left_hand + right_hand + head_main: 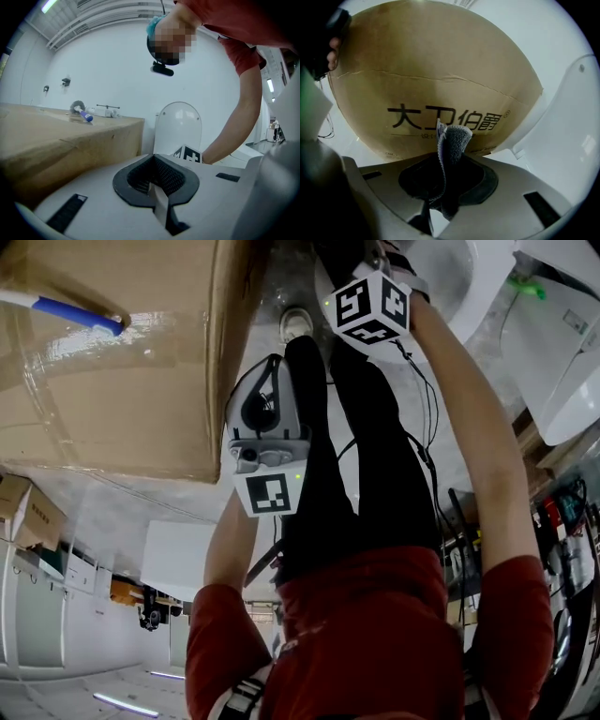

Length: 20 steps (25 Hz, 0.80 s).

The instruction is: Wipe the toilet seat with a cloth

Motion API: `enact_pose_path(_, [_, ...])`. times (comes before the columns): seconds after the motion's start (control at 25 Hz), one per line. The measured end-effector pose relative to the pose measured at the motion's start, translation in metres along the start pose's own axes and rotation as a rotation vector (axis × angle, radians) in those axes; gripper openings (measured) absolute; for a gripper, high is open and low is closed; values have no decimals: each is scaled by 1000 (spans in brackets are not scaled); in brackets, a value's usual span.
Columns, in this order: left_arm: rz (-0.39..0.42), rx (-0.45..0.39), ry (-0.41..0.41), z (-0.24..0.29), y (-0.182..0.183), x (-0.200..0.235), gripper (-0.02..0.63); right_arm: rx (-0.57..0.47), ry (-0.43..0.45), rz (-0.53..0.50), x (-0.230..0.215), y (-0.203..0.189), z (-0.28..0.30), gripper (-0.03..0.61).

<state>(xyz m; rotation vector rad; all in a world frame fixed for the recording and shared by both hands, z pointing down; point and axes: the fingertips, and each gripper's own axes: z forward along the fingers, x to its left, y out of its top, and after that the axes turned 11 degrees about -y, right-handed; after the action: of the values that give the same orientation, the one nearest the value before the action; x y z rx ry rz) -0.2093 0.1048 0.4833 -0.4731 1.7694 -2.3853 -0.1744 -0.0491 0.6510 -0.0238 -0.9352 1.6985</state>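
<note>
cloth (452,140), grey and folded, is pinched between the closed jaws of the right gripper (440,204), and a short tuft of it stands out past the tips. it touches nothing yet. in the right gripper view it faces the printed side of a cardboard box (440,79), and a white curved part of the toilet (473,282) lies just beside it at the right; i cannot tell if this part is the seat itself. the lid (178,123) stands upright against the wall. the left gripper (158,201) has its jaws fully together with nothing between them and is held apart from the toilet, above the person's legs in the head view. in my judgement the wiping is not yet begun, and some things could go wrong. only a little cloth comes out of the jaws, so a flat press may bring the hard tips on the plastic and scratch it instead of wiping. the hold is on a narrow fold, so dragging with force may pull the cloth out. the box is near, and a wide turn of the right gripper may knock it or catch the cloth on its edge.
</note>
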Motion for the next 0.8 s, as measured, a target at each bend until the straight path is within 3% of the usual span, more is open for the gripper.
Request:
enact_pose_path(0.24, [6,26,-22,-9,-4,-7,13,-28,65,4,58,-11,-41,84])
enact_pose_path(0.56, [25,39,-86,0,-3,-24,12,84,2,63,109,-47,-96,84])
enact_pose_path(0.8, [44,54,-143,13,-2,-42,13,147,-27,168,116,-70,-122,84])
